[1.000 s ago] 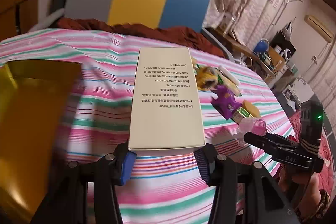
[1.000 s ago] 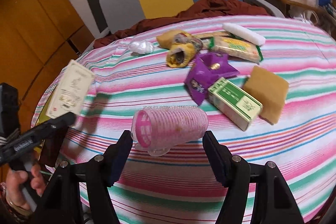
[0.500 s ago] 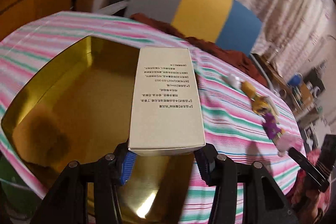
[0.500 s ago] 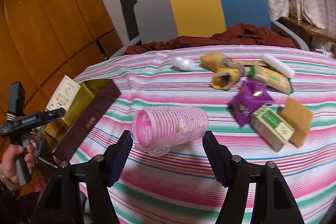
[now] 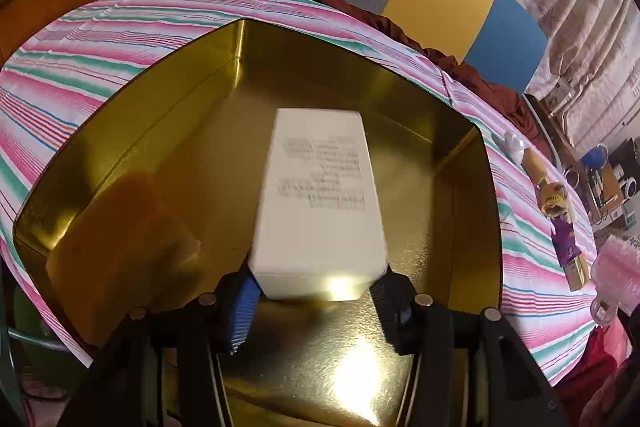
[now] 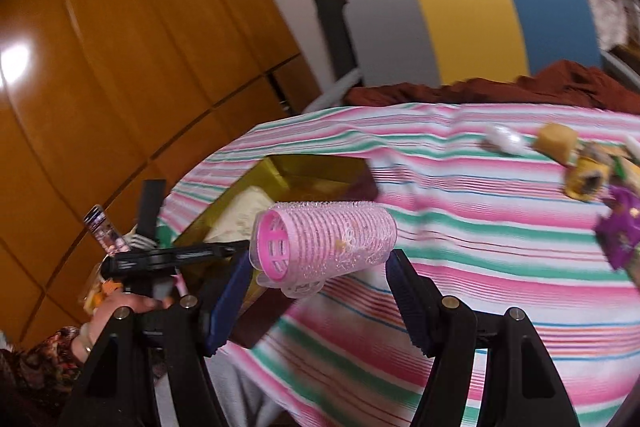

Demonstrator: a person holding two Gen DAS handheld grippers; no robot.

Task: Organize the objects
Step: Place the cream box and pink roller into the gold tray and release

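Observation:
In the left wrist view my left gripper is shut on a cream cardboard box with printed text, held over the inside of an open gold tin on the striped tablecloth. In the right wrist view my right gripper is shut on a pink hair roller, held above the table beside the gold tin. The left gripper and the cream box show there inside the tin. The roller also shows at the right edge of the left wrist view.
A brown pad lies in the tin's left part. On the cloth to the right lie a white wrapper, yellow packets and a purple packet. A grey, yellow and blue chair stands behind the table. Wooden cabinets are at left.
My left gripper moved the cream box from over the cloth to inside the gold tin. My right gripper lifted the pink roller and swung left towards the tin.

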